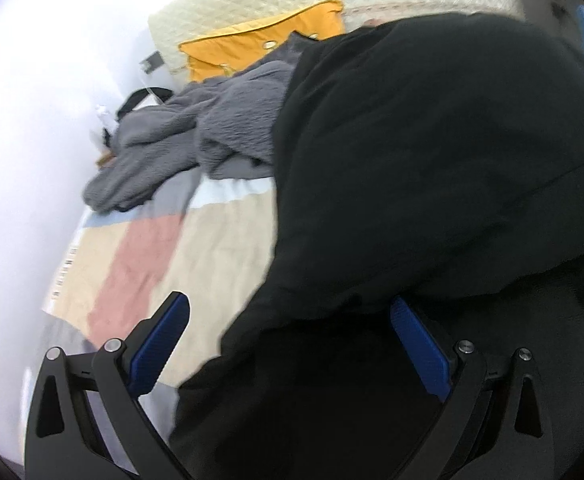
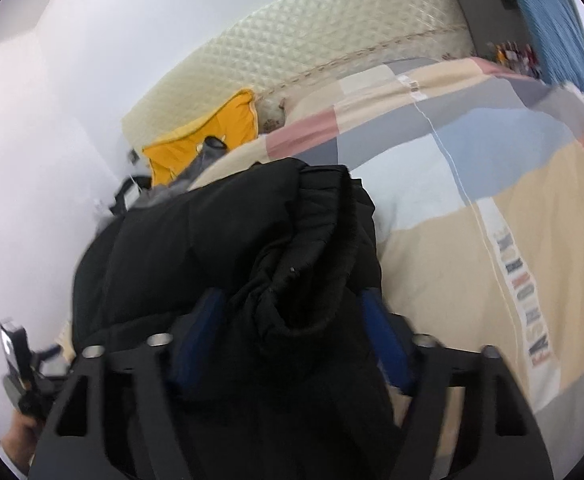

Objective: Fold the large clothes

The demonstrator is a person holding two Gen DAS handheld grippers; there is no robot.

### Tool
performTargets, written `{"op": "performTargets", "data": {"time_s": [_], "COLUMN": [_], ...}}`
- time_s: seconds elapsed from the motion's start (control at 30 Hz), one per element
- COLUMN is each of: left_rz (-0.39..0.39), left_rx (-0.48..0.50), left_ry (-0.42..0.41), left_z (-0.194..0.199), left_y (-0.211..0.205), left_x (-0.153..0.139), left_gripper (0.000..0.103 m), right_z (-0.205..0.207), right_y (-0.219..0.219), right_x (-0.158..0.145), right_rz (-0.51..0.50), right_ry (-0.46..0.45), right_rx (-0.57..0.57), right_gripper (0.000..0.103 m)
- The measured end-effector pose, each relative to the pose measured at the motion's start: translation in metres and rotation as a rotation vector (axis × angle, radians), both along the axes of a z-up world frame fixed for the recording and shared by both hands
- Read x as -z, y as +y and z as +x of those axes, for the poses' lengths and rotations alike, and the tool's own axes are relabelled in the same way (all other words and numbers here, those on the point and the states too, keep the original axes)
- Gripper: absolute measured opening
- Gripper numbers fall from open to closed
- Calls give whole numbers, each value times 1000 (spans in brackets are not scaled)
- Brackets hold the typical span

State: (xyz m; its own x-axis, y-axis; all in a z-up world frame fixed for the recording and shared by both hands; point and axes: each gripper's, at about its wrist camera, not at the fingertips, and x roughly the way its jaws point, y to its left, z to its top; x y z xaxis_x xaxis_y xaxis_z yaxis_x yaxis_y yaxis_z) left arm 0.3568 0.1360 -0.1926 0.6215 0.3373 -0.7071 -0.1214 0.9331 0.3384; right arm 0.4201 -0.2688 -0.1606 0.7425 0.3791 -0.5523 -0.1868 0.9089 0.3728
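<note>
The right gripper (image 2: 288, 316) held a bunched black jacket (image 2: 220, 240) between its fingers; the left gripper (image 1: 290, 320) stood wide, jacket folds hiding one fingertip.

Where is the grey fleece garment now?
In the left wrist view, the grey fleece garment lies crumpled on the bed, left of the black jacket and just below the yellow cushion.
</note>
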Motion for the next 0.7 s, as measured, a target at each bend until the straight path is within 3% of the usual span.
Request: {"op": "performTargets", "data": {"time_s": [0.13,0.2,0.3,0.43,0.57,0.7], "left_rz": [-6,-6,-24,-74,-141,-189], "left_rx": [-49,-59,-95,-160,-227,-257], "left_ry": [-31,-59,-118,-197,-246,-225], "left_z": [6,10,10,9,7,9], "left_y": [9,13,21,39,57,71], "left_x": [-1,-4,-10,-21,-28,-23], "left_gripper": [101,101,101,101,101,101], "right_z": [-2,-5,-12,-21,-25,-22], "right_y": [4,8,18,27,48,57], "right_x": [-8,-15,-29,-48,-59,-47], "right_rz": [4,2,-39,-14,-123,-228], "right_ry": [-10,-28,-57,-99,-133,-110], "right_rx": [-13,-30,-50,-82,-102,-71], "right_gripper": [19,15,14,14,13,12]}}
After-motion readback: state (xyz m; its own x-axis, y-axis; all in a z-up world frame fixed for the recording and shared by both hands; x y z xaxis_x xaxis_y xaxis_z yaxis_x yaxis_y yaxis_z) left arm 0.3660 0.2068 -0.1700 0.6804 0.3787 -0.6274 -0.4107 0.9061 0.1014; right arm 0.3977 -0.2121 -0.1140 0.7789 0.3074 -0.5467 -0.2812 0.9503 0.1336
